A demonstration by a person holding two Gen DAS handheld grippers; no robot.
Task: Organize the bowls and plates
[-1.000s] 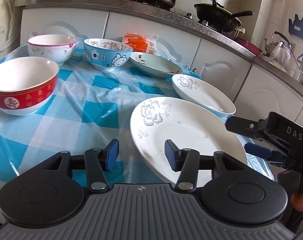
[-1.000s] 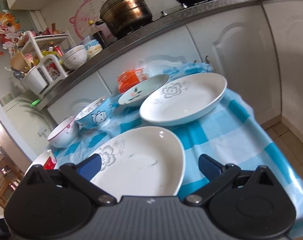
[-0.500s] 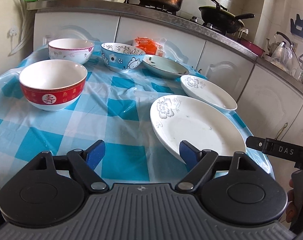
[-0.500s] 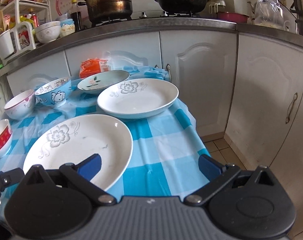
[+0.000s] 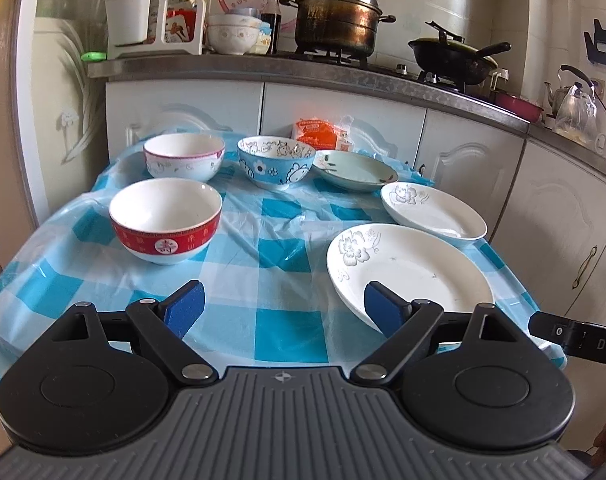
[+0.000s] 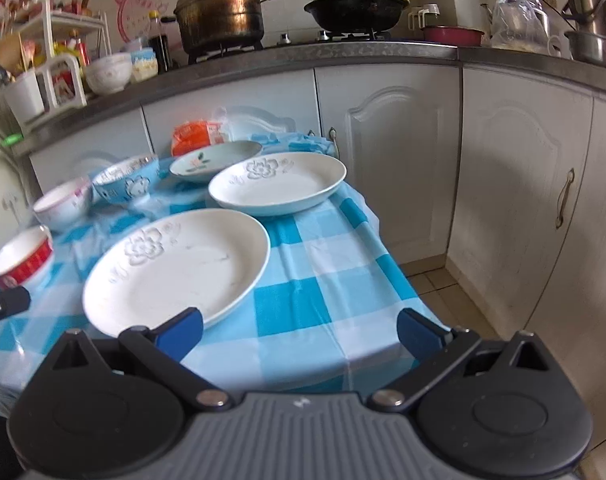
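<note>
A large white flowered plate [image 5: 411, 272] [image 6: 175, 268] lies at the table's near right. Behind it sit a smaller white deep plate [image 5: 435, 210] [image 6: 279, 182] and a pale green dish [image 5: 355, 170] [image 6: 215, 160]. A red-banded bowl [image 5: 165, 220] [image 6: 21, 256], a pink-rimmed bowl [image 5: 185, 156] [image 6: 63, 202] and a blue cartoon bowl [image 5: 277, 162] [image 6: 125, 180] stand on the left. My left gripper [image 5: 283, 308] is open and empty above the front edge. My right gripper [image 6: 303, 328] is open and empty, near the large plate's front rim.
The table carries a blue-and-white checked cloth [image 5: 271, 240]. An orange packet [image 5: 319, 134] lies at the back. White cabinets [image 6: 387, 152] stand close behind and to the right. A pot [image 5: 337, 22] and a wok [image 5: 453, 60] sit on the counter.
Both grippers have pulled back from the table. The left gripper has opened wider and now sits lower and more to the left of the large plate. The dishes have not moved.
</note>
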